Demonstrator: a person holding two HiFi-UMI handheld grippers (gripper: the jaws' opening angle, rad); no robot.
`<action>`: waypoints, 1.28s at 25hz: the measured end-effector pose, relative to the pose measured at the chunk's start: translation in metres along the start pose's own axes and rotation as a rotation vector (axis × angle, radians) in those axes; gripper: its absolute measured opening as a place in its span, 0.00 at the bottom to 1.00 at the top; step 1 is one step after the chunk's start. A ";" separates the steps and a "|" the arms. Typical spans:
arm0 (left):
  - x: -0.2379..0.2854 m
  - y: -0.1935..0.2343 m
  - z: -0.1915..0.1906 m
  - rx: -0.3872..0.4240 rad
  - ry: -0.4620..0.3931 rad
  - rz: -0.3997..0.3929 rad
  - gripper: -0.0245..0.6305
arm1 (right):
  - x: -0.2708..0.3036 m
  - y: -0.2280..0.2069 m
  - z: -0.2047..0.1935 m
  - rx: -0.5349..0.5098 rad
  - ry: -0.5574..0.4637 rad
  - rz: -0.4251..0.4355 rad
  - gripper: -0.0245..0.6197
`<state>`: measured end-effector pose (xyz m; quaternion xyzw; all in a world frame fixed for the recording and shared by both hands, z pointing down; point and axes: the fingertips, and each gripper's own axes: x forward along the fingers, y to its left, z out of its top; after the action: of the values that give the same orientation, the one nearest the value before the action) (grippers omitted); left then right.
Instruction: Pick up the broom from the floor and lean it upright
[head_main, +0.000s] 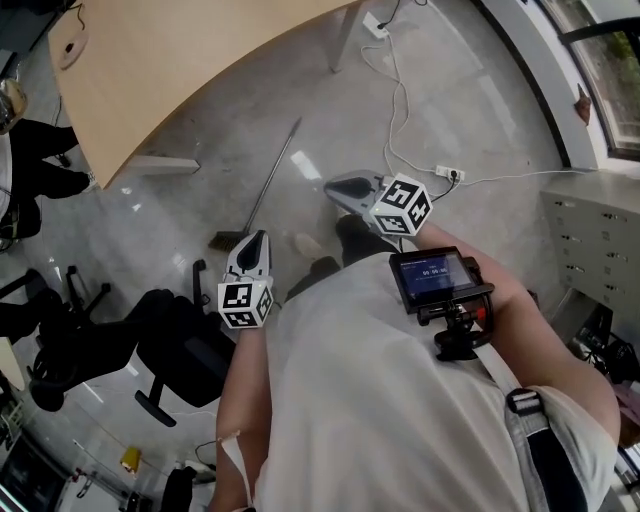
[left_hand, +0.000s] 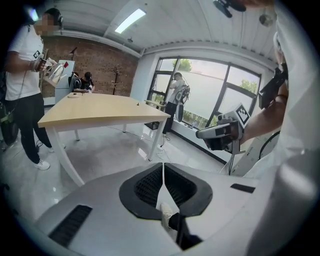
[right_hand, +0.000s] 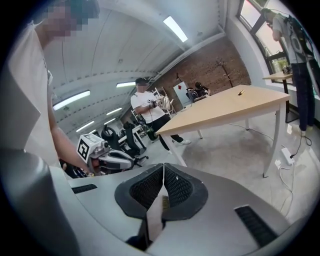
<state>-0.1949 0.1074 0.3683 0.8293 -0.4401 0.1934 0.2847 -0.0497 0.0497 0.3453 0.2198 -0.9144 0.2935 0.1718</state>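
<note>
The broom (head_main: 272, 170) lies on the grey floor in the head view, its thin handle running up to the right from a dark brush head (head_main: 228, 240). My left gripper (head_main: 257, 238) hovers just right of the brush head, apart from it. In the left gripper view its jaws (left_hand: 163, 170) are pressed together with nothing between them. My right gripper (head_main: 331, 186) hangs further right, off the handle. Its jaws (right_hand: 163, 172) also meet with nothing held. Each gripper view shows the other gripper, the right one (left_hand: 220, 135) and the left one (right_hand: 107, 157).
A wooden table (head_main: 180, 60) stands just beyond the broom, its white leg (head_main: 160, 163) near the handle. A black office chair (head_main: 170, 350) is at the lower left. A power strip (head_main: 448, 173) with white cables lies to the right, a drawer cabinet (head_main: 595, 235) beyond. People stand around.
</note>
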 end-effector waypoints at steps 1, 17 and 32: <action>0.009 -0.002 0.002 -0.001 0.016 -0.001 0.06 | -0.001 -0.009 -0.002 0.012 0.002 0.004 0.07; 0.088 -0.008 0.012 0.050 0.174 -0.041 0.06 | -0.004 -0.085 -0.018 0.037 0.052 0.032 0.07; 0.197 -0.012 -0.048 0.023 0.315 -0.067 0.06 | 0.004 -0.155 -0.096 0.092 0.134 0.009 0.07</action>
<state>-0.0822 0.0216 0.5141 0.8060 -0.3600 0.3167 0.3471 0.0425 -0.0059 0.4926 0.2034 -0.8874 0.3497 0.2211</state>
